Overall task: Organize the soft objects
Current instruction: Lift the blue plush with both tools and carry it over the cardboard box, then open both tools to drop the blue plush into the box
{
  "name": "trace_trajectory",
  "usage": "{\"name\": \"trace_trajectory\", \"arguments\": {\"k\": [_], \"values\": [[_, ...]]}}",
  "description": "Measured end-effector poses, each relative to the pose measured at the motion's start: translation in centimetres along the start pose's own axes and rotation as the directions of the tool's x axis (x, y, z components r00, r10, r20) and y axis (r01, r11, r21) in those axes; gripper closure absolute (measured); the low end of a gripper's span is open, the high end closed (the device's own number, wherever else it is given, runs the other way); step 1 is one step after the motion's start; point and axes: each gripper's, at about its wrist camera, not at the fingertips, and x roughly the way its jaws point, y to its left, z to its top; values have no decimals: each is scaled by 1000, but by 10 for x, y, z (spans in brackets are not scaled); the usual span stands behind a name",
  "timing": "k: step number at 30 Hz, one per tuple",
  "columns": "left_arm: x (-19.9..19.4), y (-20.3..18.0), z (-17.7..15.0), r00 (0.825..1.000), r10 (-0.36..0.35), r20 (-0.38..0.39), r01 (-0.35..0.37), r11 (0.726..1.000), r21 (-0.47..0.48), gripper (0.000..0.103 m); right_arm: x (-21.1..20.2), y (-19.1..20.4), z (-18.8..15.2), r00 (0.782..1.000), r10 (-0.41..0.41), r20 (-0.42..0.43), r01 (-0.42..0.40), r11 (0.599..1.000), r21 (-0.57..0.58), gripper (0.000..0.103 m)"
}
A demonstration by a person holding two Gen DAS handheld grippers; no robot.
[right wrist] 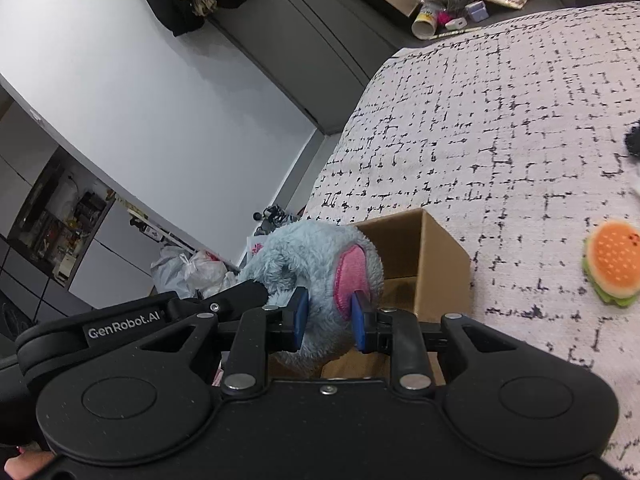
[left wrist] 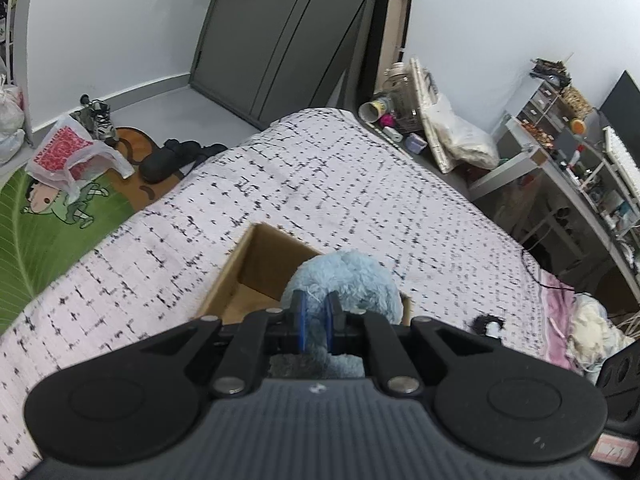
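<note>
I am in the middle of putting one soft toy away. Both grippers carry the same blue plush toy [left wrist: 344,280] above the open cardboard box [left wrist: 248,276], which stands on the bed [left wrist: 360,184]. The left gripper [left wrist: 316,322] has its jaws pressed almost together on a thin fold of the blue fur. The right gripper [right wrist: 330,318] has its jaws a little apart, and they pinch a thicker part of the toy close to its pink ear patch [right wrist: 350,276].

I think the next move is to bring the toy lower until it is inside the box walls, and only then to let both jaws go. The two hands should go down together, otherwise the toy may stretch or catch on the box edge.

The toy is fluffy and shaggy, with a rounded shape, and it gives way easily under the pads. The box is plain brown cardboard with stiff, straight walls, and what I can see of its inside looks empty. The bed cover is a rough white weave with black broken lines. A small burger toy [right wrist: 612,268], flat and round, lies on the bed to the right of the box and probably waits for its turn.
</note>
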Motion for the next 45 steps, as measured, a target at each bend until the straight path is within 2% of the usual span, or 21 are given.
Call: {"name": "trace_trajectory", "arguments": {"k": [5, 12, 16, 20, 22, 25, 27, 30, 32, 36, 38, 41, 42, 45], "values": [[16, 5, 7, 998, 46, -36, -45, 999, 10, 94, 18, 13, 3, 998, -56, -40, 53, 996, -69, 75], [29, 14, 11, 988, 143, -52, -142, 990, 21, 94, 41, 19, 4, 991, -63, -114, 52, 993, -102, 73], [28, 21, 14, 986, 154, -66, -154, 988, 7, 92, 44, 17, 3, 991, -62, -120, 51, 994, -93, 59], [20, 21, 16, 986, 148, -77, -148, 989, -5, 90, 30, 19, 3, 993, -58, -107, 48, 995, -93, 55], [16, 19, 17, 985, 149, -85, -150, 989, -11, 85, 22, 20, 3, 994, -56, -99, 46, 994, -102, 51], [5, 13, 17, 984, 163, -71, -164, 986, -4, 69, 5, 21, 3, 993, -66, -93, 56, 992, -112, 48], [-4, 8, 16, 985, 164, -46, -164, 986, 11, 48, -5, 20, 3, 993, -74, -94, 63, 992, -113, 46], [-16, -3, 12, 987, 160, -1, -159, 986, 54, 32, -27, 20, 2, 993, -97, -65, 87, 987, -135, 30], [-23, -13, 9, 988, 153, 31, -155, 983, 101, 29, -42, 20, 1, 992, -122, -36, 114, 980, -165, 19], [-31, -28, 5, 991, 132, 26, -134, 979, 153, 19, -67, 16, 4, 991, -134, 1, 132, 976, -175, 17], [-35, -33, 3, 993, 116, 11, -116, 981, 154, 18, -79, 14, 5, 991, -130, 26, 132, 977, -167, 7], [-45, -40, 0, 995, 97, 11, -98, 981, 166, 16, -94, 14, 5, 988, -142, 57, 150, 972, -183, 6], [-49, -43, -1, 996, 93, 16, -94, 981, 170, 12, -100, 14, 5, 988, -143, 62, 152, 971, -187, 6], [-60, -52, -5, 996, 81, 35, -86, 979, 185, 9, -115, 11, 4, 984, -163, 77, 175, 965, -196, 6]]}}
